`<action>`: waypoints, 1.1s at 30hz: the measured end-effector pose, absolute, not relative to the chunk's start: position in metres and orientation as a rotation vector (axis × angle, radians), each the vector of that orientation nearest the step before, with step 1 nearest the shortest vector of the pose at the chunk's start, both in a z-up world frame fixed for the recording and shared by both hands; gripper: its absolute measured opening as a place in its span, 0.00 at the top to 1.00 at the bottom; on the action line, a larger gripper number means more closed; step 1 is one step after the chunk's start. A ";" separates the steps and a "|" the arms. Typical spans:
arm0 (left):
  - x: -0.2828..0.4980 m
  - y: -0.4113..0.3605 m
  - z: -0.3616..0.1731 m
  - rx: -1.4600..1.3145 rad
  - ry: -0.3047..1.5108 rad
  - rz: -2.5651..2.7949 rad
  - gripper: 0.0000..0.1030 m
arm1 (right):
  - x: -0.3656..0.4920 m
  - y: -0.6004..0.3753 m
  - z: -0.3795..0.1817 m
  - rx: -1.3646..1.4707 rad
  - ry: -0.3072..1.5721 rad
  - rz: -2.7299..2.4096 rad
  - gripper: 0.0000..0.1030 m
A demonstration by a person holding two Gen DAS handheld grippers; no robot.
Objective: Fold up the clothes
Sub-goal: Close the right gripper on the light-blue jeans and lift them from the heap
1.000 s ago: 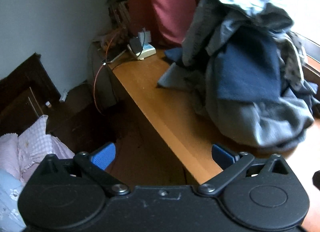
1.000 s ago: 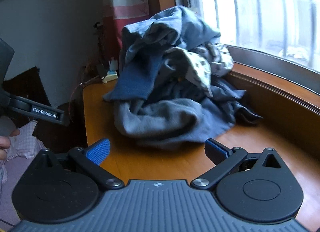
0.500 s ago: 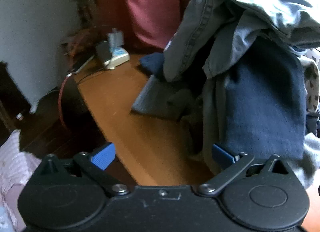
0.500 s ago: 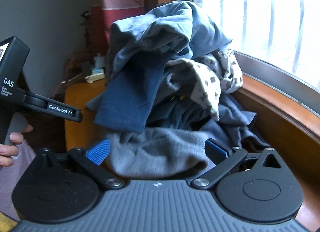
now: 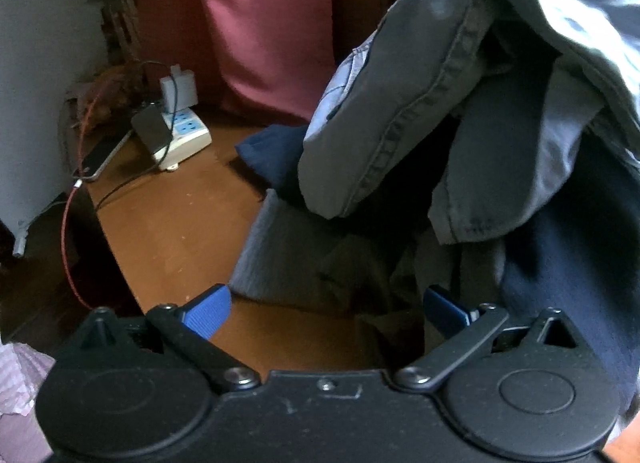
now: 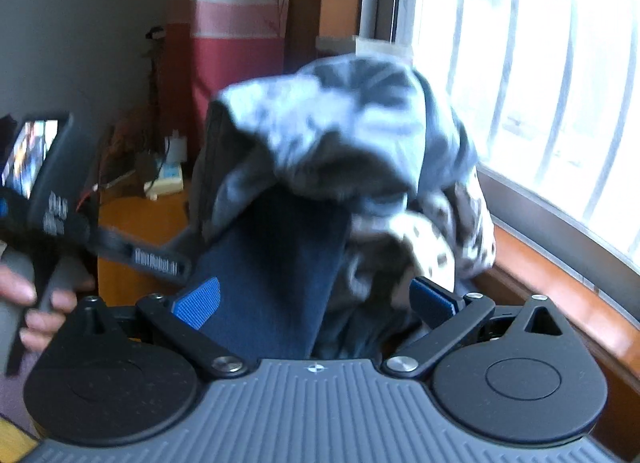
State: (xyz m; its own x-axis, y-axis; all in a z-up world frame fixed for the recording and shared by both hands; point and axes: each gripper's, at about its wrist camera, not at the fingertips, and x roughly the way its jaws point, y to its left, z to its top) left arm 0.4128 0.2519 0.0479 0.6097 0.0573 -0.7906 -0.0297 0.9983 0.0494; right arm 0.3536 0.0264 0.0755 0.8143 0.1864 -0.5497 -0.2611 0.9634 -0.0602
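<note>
A tall heap of clothes [image 5: 460,111] stands on the wooden table [image 5: 168,223], with grey denim on top, a dark navy piece [image 6: 280,271] hanging down its front and a white spotted garment [image 6: 436,239] on its right side. My left gripper [image 5: 326,305] is open, close to the heap's lower left, where grey and olive cloth lies just ahead of its blue pads. My right gripper [image 6: 314,299] is open too, its pads on either side of the navy piece without closing on it. The left tool [image 6: 60,223] and the hand holding it show in the right wrist view.
At the table's far left corner lie a white power strip [image 5: 182,135], a phone [image 5: 100,155] and a red cable [image 5: 70,223]. A pink curtain [image 5: 264,27] hangs behind. A window with bars [image 6: 540,63] and a wooden sill [image 6: 560,291] run along the right.
Both grippers have moved forward, closer to the heap, which now fills much more of each view. Their fingers stayed open throughout.
</note>
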 end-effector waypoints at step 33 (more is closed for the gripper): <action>0.424 0.262 0.033 0.010 0.941 -0.019 0.00 | 0.465 0.018 0.137 -0.018 0.617 0.124 0.93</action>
State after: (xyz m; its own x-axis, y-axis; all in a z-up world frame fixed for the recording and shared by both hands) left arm 0.4240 0.2622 0.0326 0.5891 -0.0119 -0.8080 0.0208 0.9998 0.0005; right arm 0.4645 0.0176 0.1368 0.8086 0.1101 -0.5779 -0.1209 0.9925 0.0199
